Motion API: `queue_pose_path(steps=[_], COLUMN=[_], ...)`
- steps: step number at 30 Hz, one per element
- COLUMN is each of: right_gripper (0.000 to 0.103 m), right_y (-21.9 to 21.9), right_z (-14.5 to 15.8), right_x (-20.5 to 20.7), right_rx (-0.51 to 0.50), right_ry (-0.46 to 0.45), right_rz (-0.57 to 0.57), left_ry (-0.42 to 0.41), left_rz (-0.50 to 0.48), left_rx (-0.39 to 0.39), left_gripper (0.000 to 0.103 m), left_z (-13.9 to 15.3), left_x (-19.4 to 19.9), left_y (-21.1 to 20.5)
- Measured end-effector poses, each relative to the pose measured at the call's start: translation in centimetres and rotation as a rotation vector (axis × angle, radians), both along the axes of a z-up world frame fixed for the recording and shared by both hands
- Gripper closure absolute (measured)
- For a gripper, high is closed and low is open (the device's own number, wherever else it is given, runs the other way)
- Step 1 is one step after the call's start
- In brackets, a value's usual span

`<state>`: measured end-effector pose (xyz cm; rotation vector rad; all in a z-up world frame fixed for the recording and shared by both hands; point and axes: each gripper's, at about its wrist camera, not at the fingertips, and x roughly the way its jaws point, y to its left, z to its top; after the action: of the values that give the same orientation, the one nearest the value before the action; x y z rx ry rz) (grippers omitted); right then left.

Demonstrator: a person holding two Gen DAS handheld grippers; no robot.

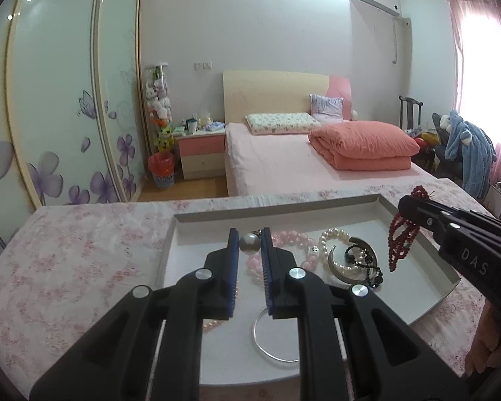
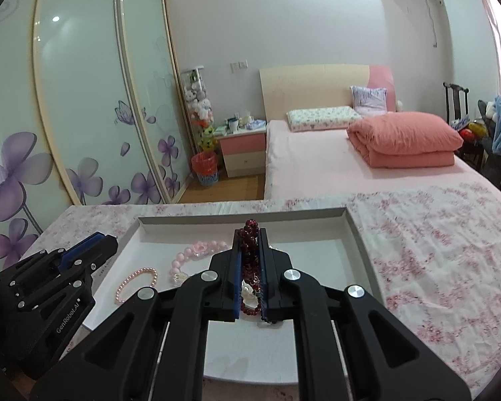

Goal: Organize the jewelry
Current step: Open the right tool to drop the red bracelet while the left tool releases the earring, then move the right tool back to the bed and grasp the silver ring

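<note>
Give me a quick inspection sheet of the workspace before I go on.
Surface: table with pink floral cloth; white tray on it.
Job's things: in the tray, pink bead bracelet, white pearl bracelet, black bead string, silver bangle, small pink pearl bracelet.
Clutter: nothing seen.
Grippers: left gripper shut on a large pearl; right gripper shut on red bead strands.
Cables: nothing seen.
Surroundings: bed, wardrobe, nightstand.
</note>
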<state>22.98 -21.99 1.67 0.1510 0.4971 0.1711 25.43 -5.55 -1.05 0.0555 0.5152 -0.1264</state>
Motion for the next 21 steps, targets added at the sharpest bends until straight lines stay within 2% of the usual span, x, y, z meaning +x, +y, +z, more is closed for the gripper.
queue_pose_path(steps=[4, 5, 7, 8, 9, 21], right_gripper=[0.092, 0.090, 0.062, 0.058, 0.057, 0.057], right_y=[-0.1, -0.1, -0.3, -0.4, -0.7, -2.1], right_z=[-0.9, -1.1, -1.3, -1.3, -1.3, -1.0], right_x=[1.0, 1.1, 1.2, 1.1, 0.9, -1.2], right_rx=[0.017, 0.022, 0.031, 0.034, 0.037, 0.045], right_ry=[0.043, 0.054, 0.065, 0.063, 0.060, 0.062], right_rz=[0.010, 0.012, 0.009, 0.004, -0.002, -0.011], left_ry=[0.028, 0.033, 0.042, 0.043, 0.044, 0.040], left_rz=[-0.013, -0.015, -0.015, -0.014, -0.012, 0.072], left_rx=[-0.001, -0.001, -0.010, -0.016, -0.022, -0.062], left_gripper=[0.087, 0.083, 0.074, 0.068, 0.066, 0.066], left_z=[-1.0, -1.1, -1.4, -1.4, -1.4, -0.3], left_x=[0.8, 0.9, 1.1, 1.1, 1.2, -0.1], left_y=[-0.3, -0.4, -0.3, -0.2, 0.0, 3.7])
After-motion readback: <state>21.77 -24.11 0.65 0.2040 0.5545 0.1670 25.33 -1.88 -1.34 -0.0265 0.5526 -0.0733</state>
